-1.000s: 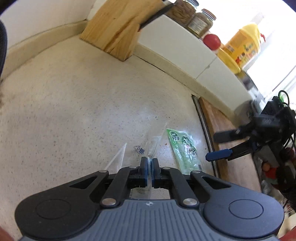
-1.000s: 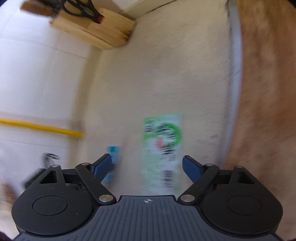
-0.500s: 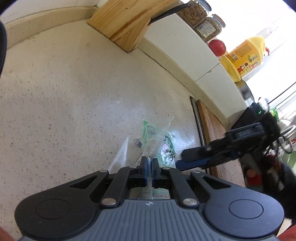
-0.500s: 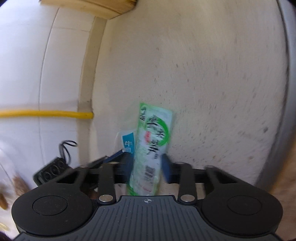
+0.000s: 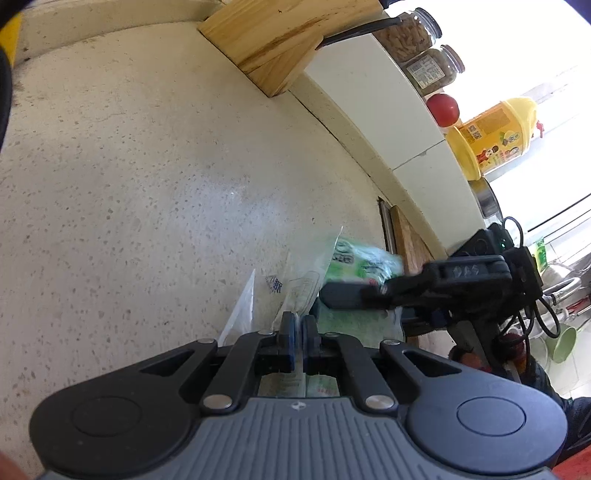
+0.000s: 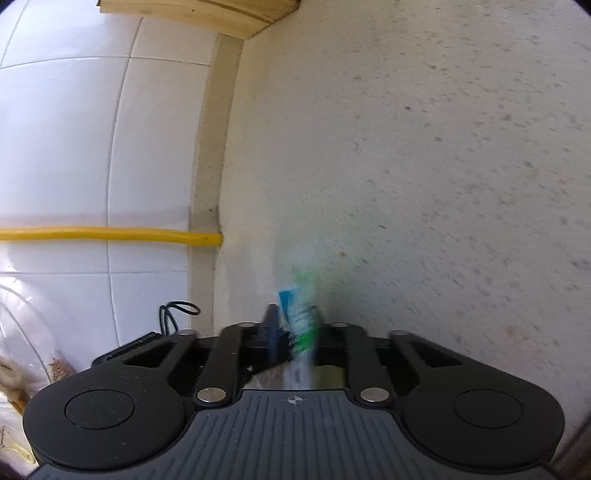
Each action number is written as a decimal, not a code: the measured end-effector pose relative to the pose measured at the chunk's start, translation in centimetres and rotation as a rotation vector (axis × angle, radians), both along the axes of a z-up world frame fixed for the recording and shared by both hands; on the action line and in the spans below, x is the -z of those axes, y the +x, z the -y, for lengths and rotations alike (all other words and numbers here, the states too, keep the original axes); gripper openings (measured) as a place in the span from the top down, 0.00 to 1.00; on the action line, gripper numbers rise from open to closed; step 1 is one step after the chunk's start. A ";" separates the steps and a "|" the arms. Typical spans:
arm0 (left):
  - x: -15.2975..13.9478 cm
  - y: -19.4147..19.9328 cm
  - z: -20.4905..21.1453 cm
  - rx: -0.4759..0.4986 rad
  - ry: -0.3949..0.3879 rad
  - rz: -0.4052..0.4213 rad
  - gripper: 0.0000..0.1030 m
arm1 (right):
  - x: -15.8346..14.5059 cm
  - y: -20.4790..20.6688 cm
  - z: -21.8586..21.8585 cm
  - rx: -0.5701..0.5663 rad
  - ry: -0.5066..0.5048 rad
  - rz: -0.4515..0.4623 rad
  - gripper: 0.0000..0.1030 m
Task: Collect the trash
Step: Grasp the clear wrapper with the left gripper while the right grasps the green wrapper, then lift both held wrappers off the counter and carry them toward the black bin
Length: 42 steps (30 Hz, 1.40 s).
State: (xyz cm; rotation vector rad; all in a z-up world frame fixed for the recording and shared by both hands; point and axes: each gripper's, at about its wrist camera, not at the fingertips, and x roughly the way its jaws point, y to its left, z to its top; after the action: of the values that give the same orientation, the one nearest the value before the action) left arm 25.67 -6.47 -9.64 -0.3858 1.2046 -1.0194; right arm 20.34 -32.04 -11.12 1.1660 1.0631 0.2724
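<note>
Both tools clamped: left tool [image 5: 297,328] on clear wrapper [image 5: 301,291], right tool [image 6: 293,328] on green packet [image 6: 303,314], lifting trash clear of table [image 5: 147,166].

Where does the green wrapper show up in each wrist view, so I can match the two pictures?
Left wrist: the green wrapper sits right of centre, pinched by the right gripper reaching in from the right.
Right wrist: the green wrapper is bottom centre, blurred, standing between the shut jaws.
Shared landmark: the wooden knife block at the top.
</note>
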 end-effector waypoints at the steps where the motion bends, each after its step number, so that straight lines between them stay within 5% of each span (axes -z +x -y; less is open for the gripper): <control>1: -0.1 -0.1 0.0 -0.005 0.004 0.001 0.96 | -0.1 -0.3 0.0 0.004 -0.026 -0.006 0.87; 9: -1.3 -0.8 0.1 -0.024 0.051 0.029 0.96 | -0.7 -2.7 0.9 0.069 -0.011 0.037 0.91; 22: -6.3 -2.9 0.2 -0.135 -0.063 0.153 0.96 | -5.4 -4.6 3.2 0.146 -0.085 0.201 0.91; 42: -11.4 -6.7 -2.0 -0.214 0.064 0.425 0.96 | -7.8 -3.9 -1.5 0.114 -0.102 0.281 0.91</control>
State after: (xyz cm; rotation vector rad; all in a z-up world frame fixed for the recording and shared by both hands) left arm 19.00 -4.46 1.76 -0.2261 0.7928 -0.8229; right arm 16.44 -30.55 -3.29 1.0570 0.7538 0.2796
